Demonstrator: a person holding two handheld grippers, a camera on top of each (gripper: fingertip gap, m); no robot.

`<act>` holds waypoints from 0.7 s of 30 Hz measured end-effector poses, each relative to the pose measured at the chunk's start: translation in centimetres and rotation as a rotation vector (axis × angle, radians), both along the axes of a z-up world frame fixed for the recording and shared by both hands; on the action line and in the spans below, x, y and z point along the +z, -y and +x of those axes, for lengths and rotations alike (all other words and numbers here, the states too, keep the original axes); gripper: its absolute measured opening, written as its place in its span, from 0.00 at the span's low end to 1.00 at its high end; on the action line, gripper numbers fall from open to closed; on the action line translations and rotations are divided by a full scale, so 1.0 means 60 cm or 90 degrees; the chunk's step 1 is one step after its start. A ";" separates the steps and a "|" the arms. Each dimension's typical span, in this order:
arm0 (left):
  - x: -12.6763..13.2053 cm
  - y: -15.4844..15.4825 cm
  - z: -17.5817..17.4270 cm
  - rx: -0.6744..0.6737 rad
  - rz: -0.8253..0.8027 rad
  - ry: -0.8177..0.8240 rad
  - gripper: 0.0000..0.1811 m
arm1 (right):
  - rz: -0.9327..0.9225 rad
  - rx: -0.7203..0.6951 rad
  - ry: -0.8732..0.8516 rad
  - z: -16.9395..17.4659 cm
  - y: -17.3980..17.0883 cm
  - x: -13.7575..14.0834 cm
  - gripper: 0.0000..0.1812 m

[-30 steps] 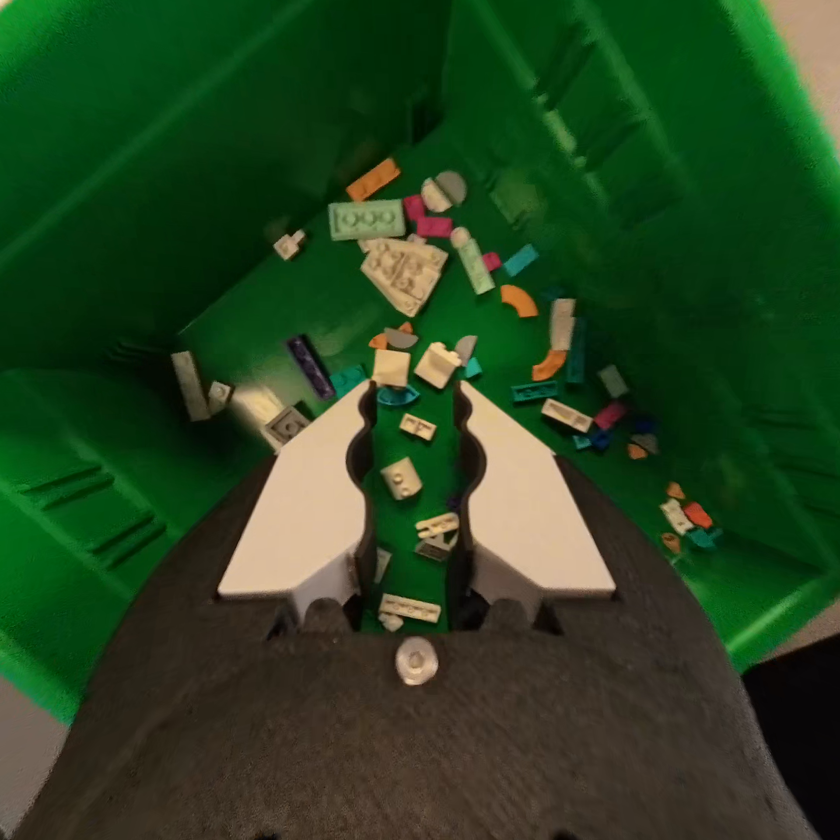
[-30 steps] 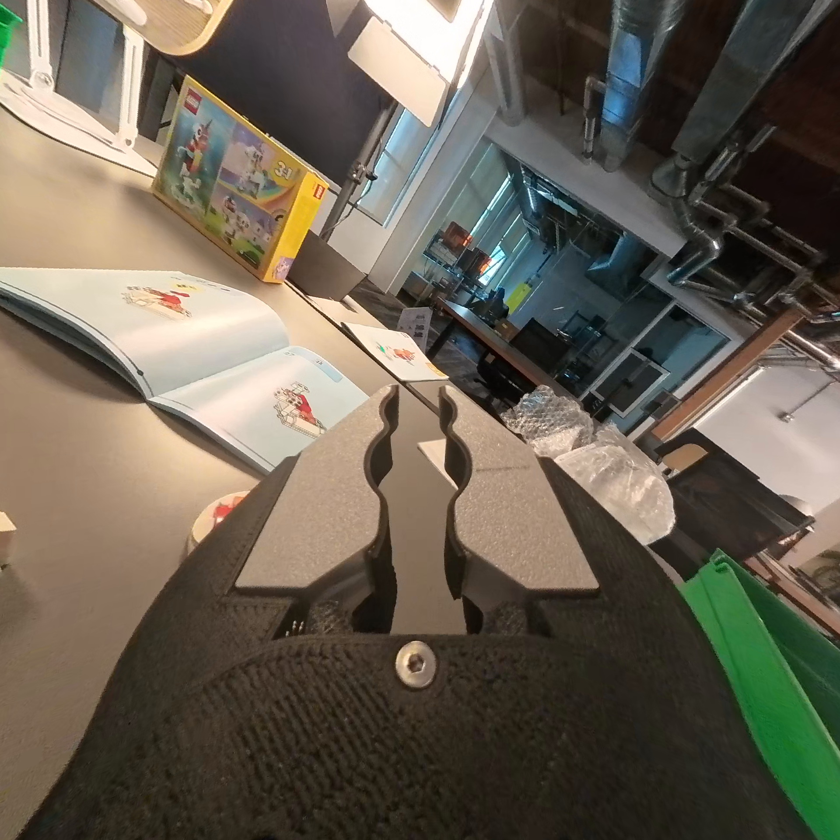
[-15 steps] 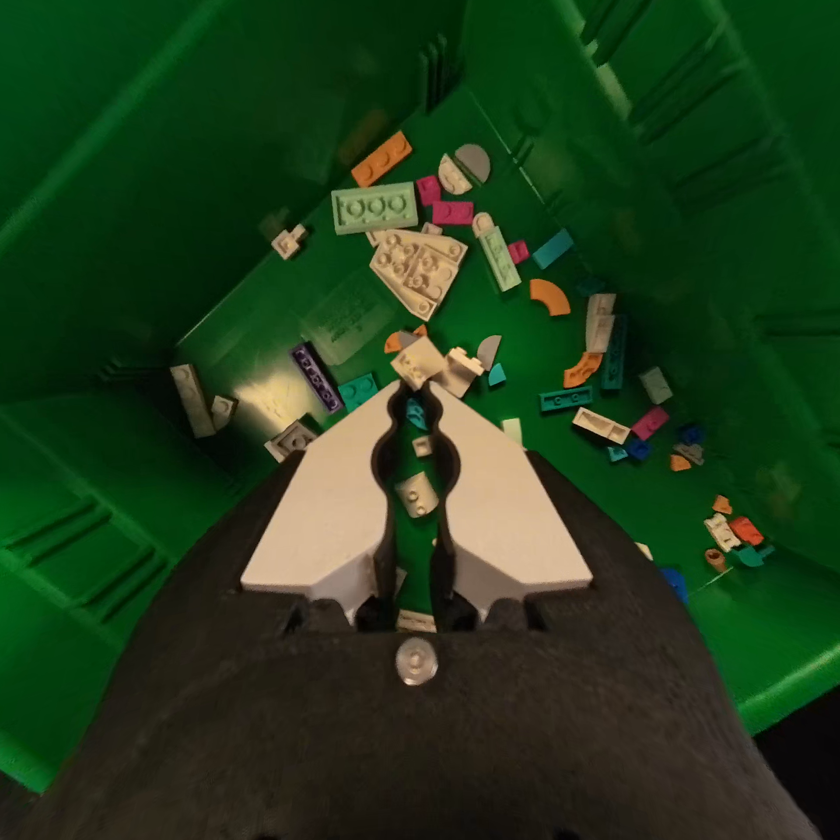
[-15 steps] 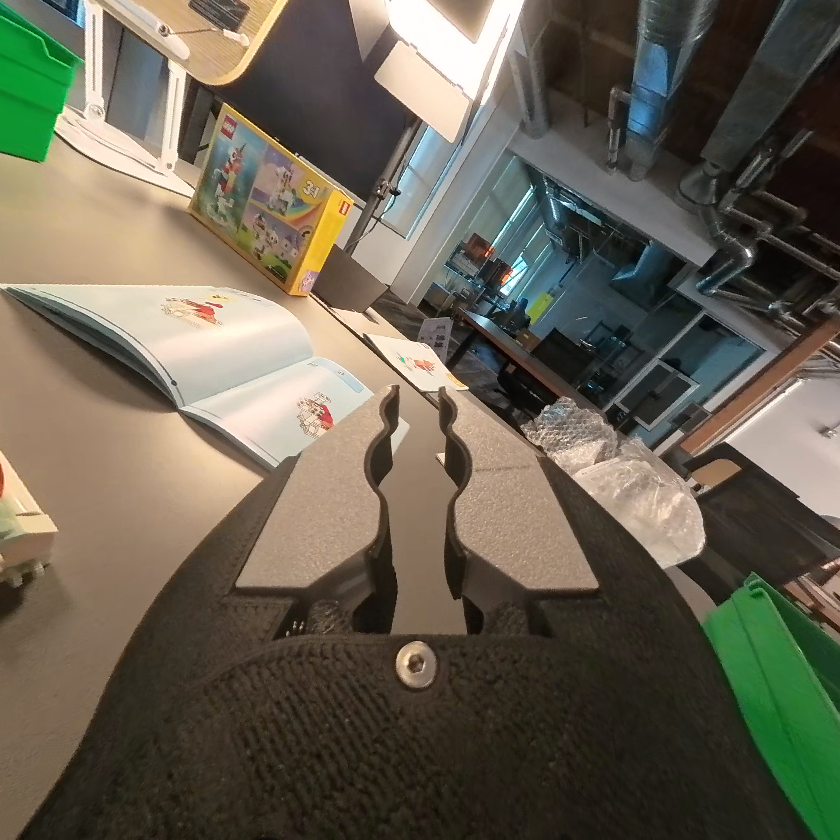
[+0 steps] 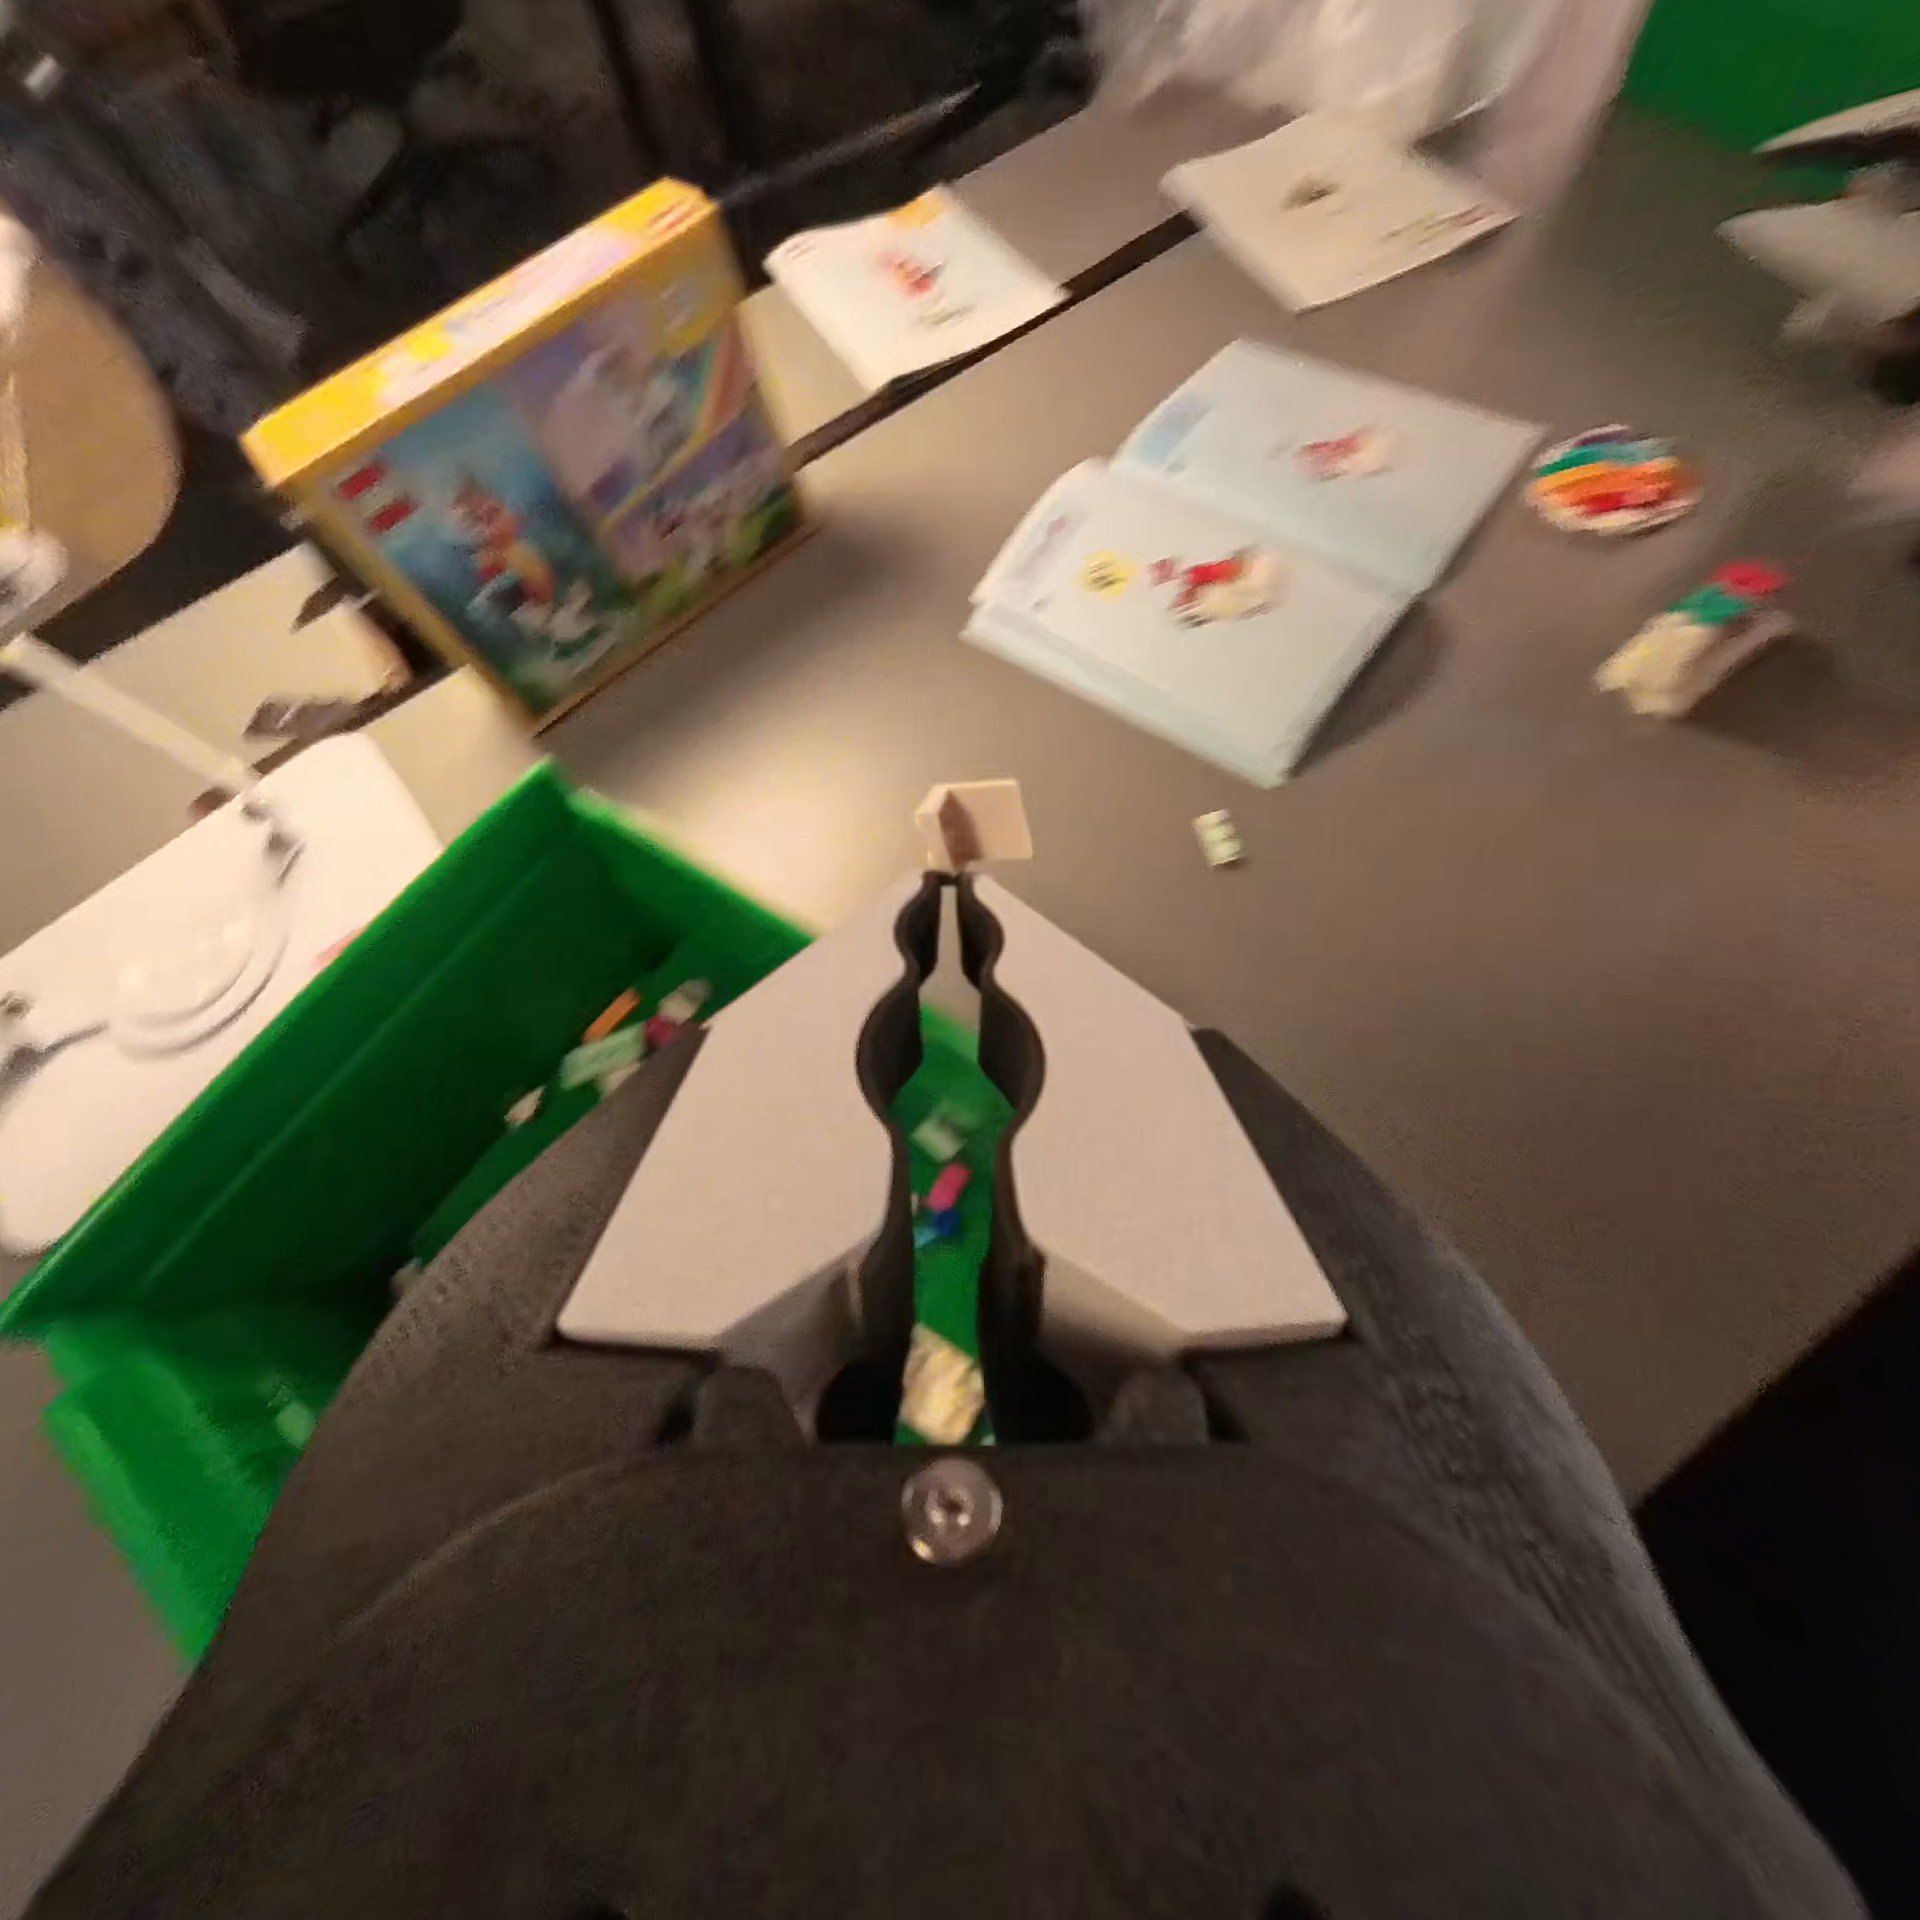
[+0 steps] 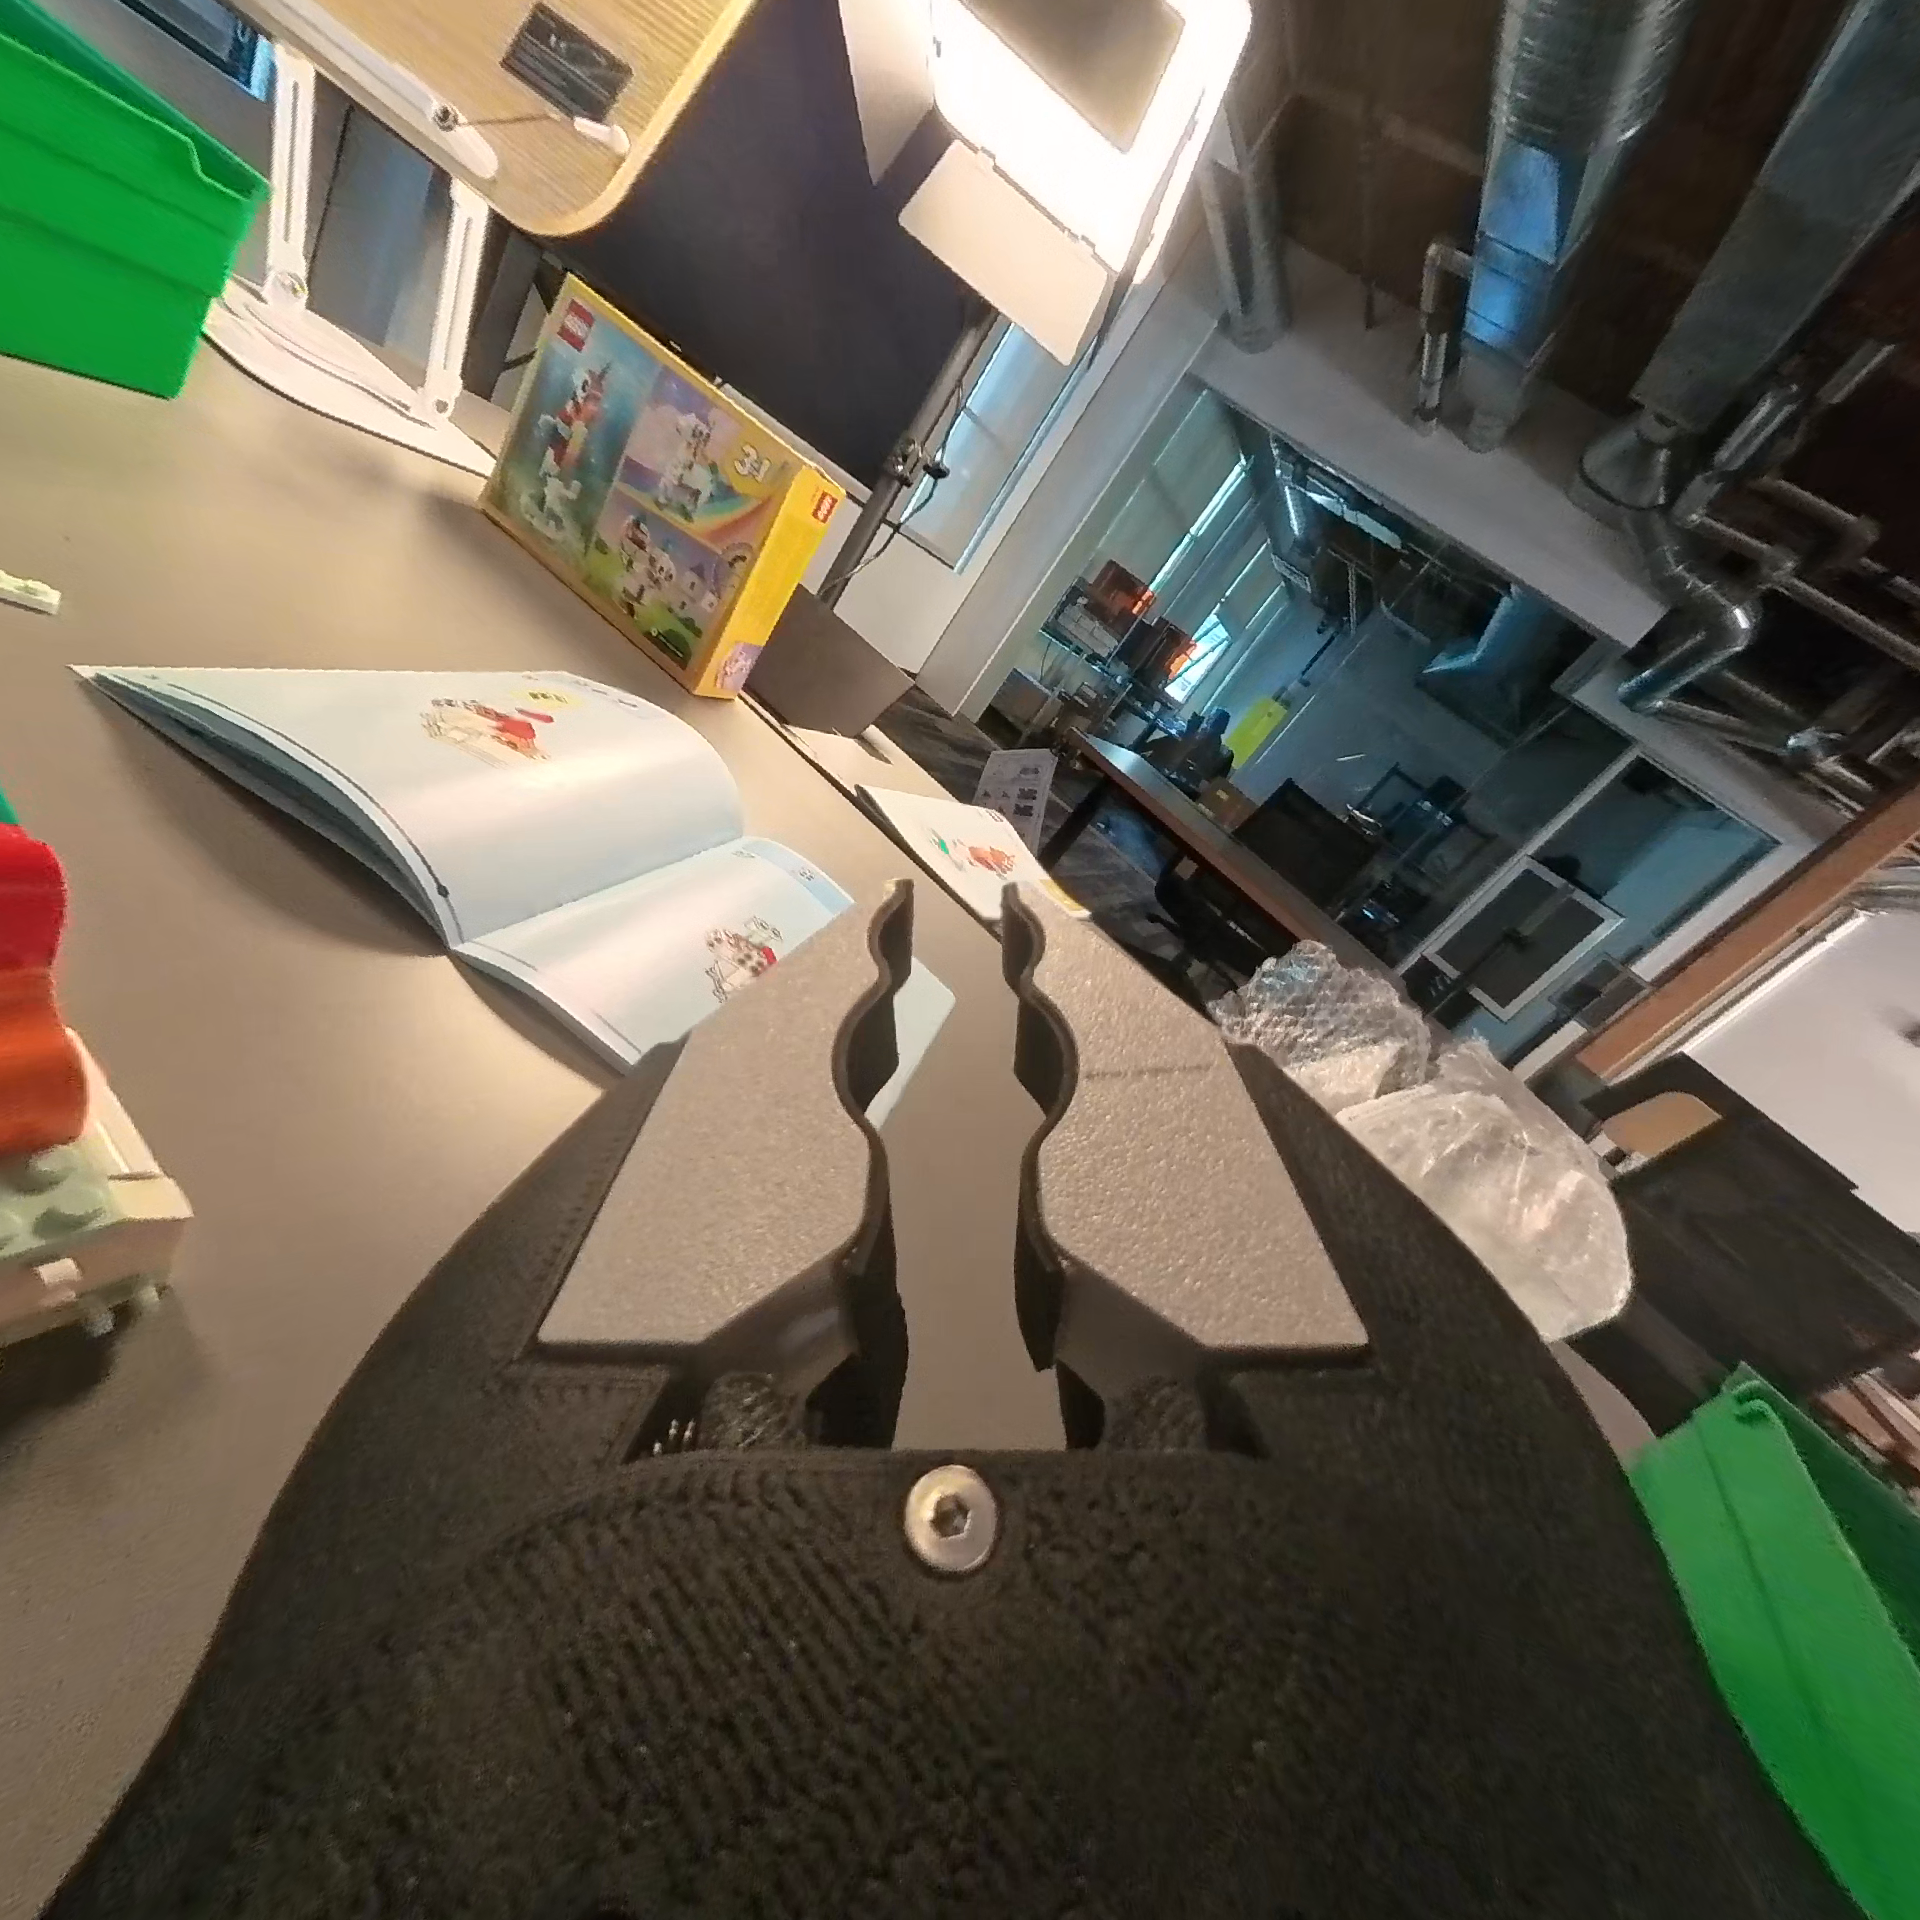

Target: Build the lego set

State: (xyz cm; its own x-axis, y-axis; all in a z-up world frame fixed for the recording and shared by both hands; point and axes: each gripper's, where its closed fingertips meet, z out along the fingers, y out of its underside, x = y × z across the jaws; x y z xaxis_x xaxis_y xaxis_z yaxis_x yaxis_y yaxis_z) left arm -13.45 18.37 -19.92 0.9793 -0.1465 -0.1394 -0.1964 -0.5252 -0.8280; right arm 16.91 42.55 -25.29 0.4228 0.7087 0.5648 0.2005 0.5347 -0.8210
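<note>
My left gripper (image 5: 951, 878) is shut on a small white brick (image 5: 977, 824) and holds it in the air above the green bin (image 5: 343, 1049) of loose bricks. The partly built model (image 5: 1694, 644) lies on the grey table at the right; it also shows at the left edge of the right wrist view (image 6: 62, 1174). My right gripper (image 6: 956, 904) is open and empty, low over the table. The open instruction booklet (image 5: 1247, 561) lies ahead; it shows in the right wrist view (image 6: 499, 800) too.
The yellow set box (image 5: 540, 447) stands at the back; it also shows in the right wrist view (image 6: 665, 540). A small pale piece (image 5: 1218, 837) lies on the table. A rainbow piece (image 5: 1610, 494), loose leaflets (image 5: 914, 281), plastic bags (image 6: 1434, 1122) and a second green bin (image 6: 1787, 1621) lie around. One gripper's finger ends stand about 40 cm off the other's. The left gripper is farther from the partly built model (image 5: 1694, 644), some 30 cm, than the right, some 15 cm.
My left gripper shut on the white brick inside the bin and lifted it out, swinging up toward the table. My right gripper drifted slightly, bringing the model into view at left.
</note>
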 end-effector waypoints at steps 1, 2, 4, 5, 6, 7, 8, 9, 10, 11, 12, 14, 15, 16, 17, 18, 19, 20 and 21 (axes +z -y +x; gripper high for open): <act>0.003 -0.003 0.039 -0.032 0.004 0.002 0.01 | -0.002 0.005 -0.002 -0.001 0.002 0.001 0.08; -0.001 -0.008 0.080 -0.067 0.001 0.002 0.01 | -0.004 0.009 -0.003 -0.002 0.004 0.001 0.08; -0.024 -0.018 0.161 -0.141 -0.015 0.004 0.01 | -0.003 0.017 0.002 -0.004 0.008 0.001 0.08; -0.042 -0.024 0.197 -0.176 -0.030 0.001 0.01 | -0.002 0.023 0.009 -0.005 0.012 0.000 0.09; -0.062 -0.032 0.228 -0.201 -0.043 -0.004 0.01 | 0.002 0.032 0.019 -0.007 0.018 0.000 0.09; -0.082 -0.041 0.253 -0.219 -0.051 -0.012 0.01 | 0.007 0.050 0.034 -0.010 0.028 0.000 0.09; -0.102 -0.052 0.273 -0.232 -0.058 -0.019 0.01 | 0.018 0.079 0.052 -0.016 0.046 0.000 0.10; -0.122 -0.062 0.291 -0.244 -0.069 -0.019 0.01 | 0.033 0.114 0.069 -0.022 0.070 0.002 0.10; -0.140 -0.068 0.311 -0.260 -0.082 -0.006 0.01 | 0.055 0.154 0.084 -0.029 0.099 0.006 0.11; -0.152 -0.074 0.330 -0.278 -0.090 0.016 0.01 | 0.083 0.196 0.100 -0.037 0.132 0.009 0.11; -0.161 -0.080 0.344 -0.287 -0.094 0.038 0.01 | 0.117 0.238 0.120 -0.046 0.169 0.009 0.11; -0.172 -0.090 0.358 -0.292 -0.105 0.065 0.01 | 0.183 0.312 0.174 -0.062 0.236 -0.004 0.13; -0.174 -0.094 0.362 -0.293 -0.109 0.077 0.01 | 0.211 0.338 0.208 -0.069 0.262 -0.016 0.14; -0.174 -0.096 0.368 -0.298 -0.111 0.090 0.01 | 0.237 0.355 0.241 -0.075 0.282 -0.029 0.15; -0.174 -0.097 0.374 -0.303 -0.115 0.100 0.01 | 0.259 0.364 0.266 -0.080 0.296 -0.041 0.15; -0.175 -0.098 0.377 -0.307 -0.121 0.100 0.01 | 0.282 0.364 0.283 -0.085 0.304 -0.049 0.16; -0.179 -0.099 0.379 -0.310 -0.128 0.090 0.01 | 0.307 0.359 0.292 -0.088 0.309 -0.054 0.17; -0.182 -0.099 0.382 -0.312 -0.135 0.080 0.01 | 0.329 0.353 0.300 -0.091 0.311 -0.058 0.17; -0.184 -0.098 0.386 -0.317 -0.143 0.075 0.01 | 0.345 0.345 0.308 -0.093 0.312 -0.061 0.17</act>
State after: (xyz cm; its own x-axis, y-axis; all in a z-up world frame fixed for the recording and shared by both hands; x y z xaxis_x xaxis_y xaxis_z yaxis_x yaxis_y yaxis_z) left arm 9.70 24.27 -30.96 0.7917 -0.6084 0.0553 -0.3779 -0.5589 -0.7381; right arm 11.35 23.84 -28.93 -0.2620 0.3260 0.9083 0.0659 0.9450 -0.3202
